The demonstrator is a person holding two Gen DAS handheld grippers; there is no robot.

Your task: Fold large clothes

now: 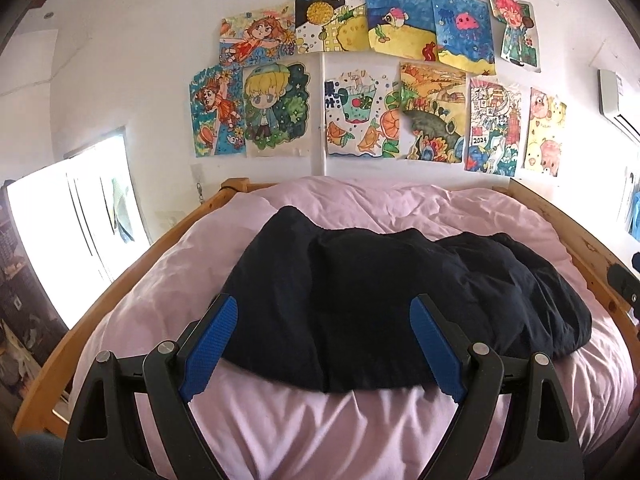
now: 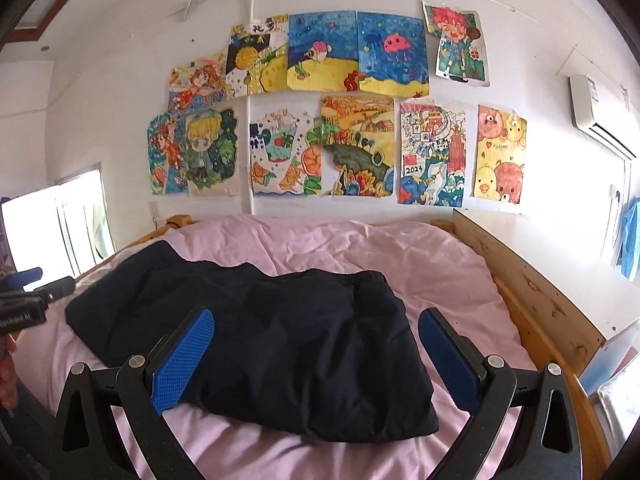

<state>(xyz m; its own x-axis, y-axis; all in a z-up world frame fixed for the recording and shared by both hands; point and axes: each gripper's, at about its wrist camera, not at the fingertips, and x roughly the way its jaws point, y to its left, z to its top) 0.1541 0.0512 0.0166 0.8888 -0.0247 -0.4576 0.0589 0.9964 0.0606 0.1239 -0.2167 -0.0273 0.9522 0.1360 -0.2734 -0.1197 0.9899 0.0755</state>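
Both tongs (image 1: pixel 324 344) (image 2: pixel 316 360) above dark garment (image 1: pixel 380 300).

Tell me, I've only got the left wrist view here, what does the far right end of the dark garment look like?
Observer: In the right wrist view the dark garment ends in a squared, folded-looking corner lying flat on the pink duvet, inside the wooden bed rail.
Operator: Is the right gripper holding it?
Observer: No. The right gripper is open, its blue pads spread either side of the garment, with nothing between them gripped.
Operator: Anything past the bed on that side?
Observer: Something blue hangs at the right edge by the wall; your view shows only a sliver of it.
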